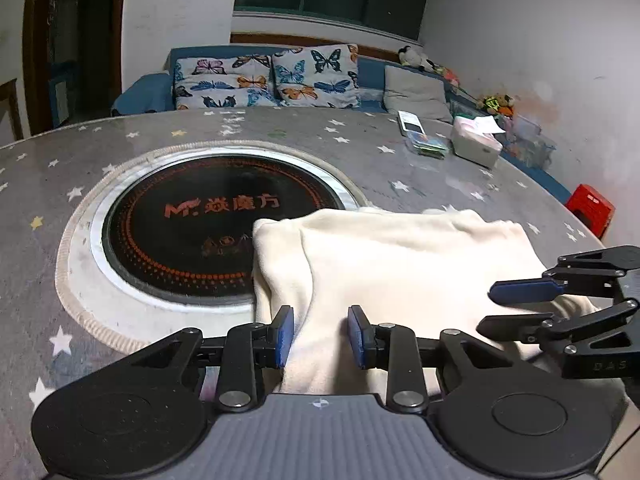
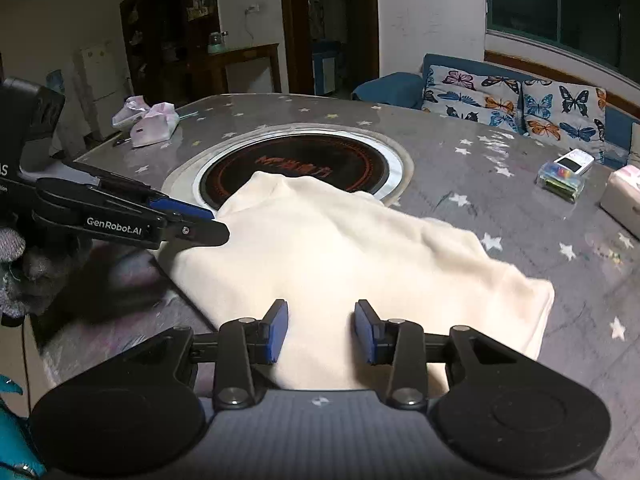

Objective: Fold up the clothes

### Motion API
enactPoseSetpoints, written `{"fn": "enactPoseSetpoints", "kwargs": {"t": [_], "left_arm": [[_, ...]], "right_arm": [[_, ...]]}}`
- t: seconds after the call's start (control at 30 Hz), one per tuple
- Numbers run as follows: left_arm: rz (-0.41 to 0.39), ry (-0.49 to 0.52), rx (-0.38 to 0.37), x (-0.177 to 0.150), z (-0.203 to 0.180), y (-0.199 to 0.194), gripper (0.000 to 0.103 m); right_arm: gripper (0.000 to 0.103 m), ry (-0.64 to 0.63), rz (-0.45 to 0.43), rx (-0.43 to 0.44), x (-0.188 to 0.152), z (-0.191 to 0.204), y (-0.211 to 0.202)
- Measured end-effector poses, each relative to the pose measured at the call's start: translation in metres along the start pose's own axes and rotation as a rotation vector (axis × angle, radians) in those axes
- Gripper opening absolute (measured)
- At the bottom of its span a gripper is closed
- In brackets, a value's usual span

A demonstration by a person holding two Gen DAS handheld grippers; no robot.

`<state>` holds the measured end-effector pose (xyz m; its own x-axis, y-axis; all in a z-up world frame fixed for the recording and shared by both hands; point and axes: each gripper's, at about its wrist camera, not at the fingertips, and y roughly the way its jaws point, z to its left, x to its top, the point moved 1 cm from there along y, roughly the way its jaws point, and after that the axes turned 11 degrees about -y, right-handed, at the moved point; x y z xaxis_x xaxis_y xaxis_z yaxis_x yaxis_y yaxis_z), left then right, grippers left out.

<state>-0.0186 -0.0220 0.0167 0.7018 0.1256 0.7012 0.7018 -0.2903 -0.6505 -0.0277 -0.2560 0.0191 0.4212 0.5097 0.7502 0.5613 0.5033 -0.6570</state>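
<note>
A cream garment (image 1: 400, 268) lies folded on the grey star-print table, partly over the round black heater plate (image 1: 200, 224); it also shows in the right wrist view (image 2: 340, 248). My left gripper (image 1: 320, 336) is open, its jaws straddling the garment's near edge without pinching it. My right gripper (image 2: 320, 330) is open over the garment's near edge. It also shows at the right of the left wrist view (image 1: 486, 308), jaws apart at the garment's right side. The left gripper shows at the left of the right wrist view (image 2: 218, 222).
A tissue box (image 1: 476, 140), a small clear box (image 1: 428, 146) and a white remote (image 1: 412, 122) sit at the table's far right. Pink bags (image 2: 148, 120) lie at the far left corner. A sofa with butterfly cushions (image 1: 264, 80) stands behind the table. A red stool (image 1: 592, 208) is beside the table.
</note>
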Motion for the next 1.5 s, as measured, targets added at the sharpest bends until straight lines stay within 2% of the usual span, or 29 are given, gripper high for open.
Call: {"fn": "enactPoseSetpoints", "kwargs": {"t": [0.2,0.43,0.63,0.77,0.97,1.07,1.17,1.33,1.5], "left_arm": [[0.017,0.015,-0.013,-0.017,-0.004,-0.017,0.032],[0.034,0.006,-0.020,-0.020,-0.005,-0.030,0.034],[-0.005,0.025,-0.037,-0.001,-0.014,-0.029,0.036],[-0.007,0.034,-0.042,0.009,-0.021,-0.014,0.037],[-0.005,0.047,-0.046,0.023,-0.029,0.006,0.037],[0.011,0.049,-0.037,0.024,-0.025,0.014,0.037],[0.009,0.050,-0.051,0.026,-0.024,0.015,0.037],[0.006,0.048,-0.066,0.031,-0.026,0.022,0.034],[0.017,0.048,-0.060,0.036,-0.025,0.036,0.022]], "right_arm": [[0.037,0.017,0.005,0.037,-0.013,0.006,-0.017],[0.038,0.066,0.009,0.083,-0.018,0.006,-0.036],[0.038,0.153,-0.045,-0.028,-0.008,-0.030,-0.040],[0.038,0.200,-0.075,-0.055,0.001,-0.049,-0.024],[0.035,0.274,-0.026,-0.096,-0.012,-0.073,-0.002],[0.036,0.288,-0.020,-0.101,-0.016,-0.077,-0.005],[0.036,0.268,-0.030,-0.112,-0.010,-0.076,-0.012],[0.035,0.248,-0.040,-0.082,0.005,-0.072,-0.003],[0.034,0.263,0.007,-0.087,0.003,-0.074,0.016]]}}
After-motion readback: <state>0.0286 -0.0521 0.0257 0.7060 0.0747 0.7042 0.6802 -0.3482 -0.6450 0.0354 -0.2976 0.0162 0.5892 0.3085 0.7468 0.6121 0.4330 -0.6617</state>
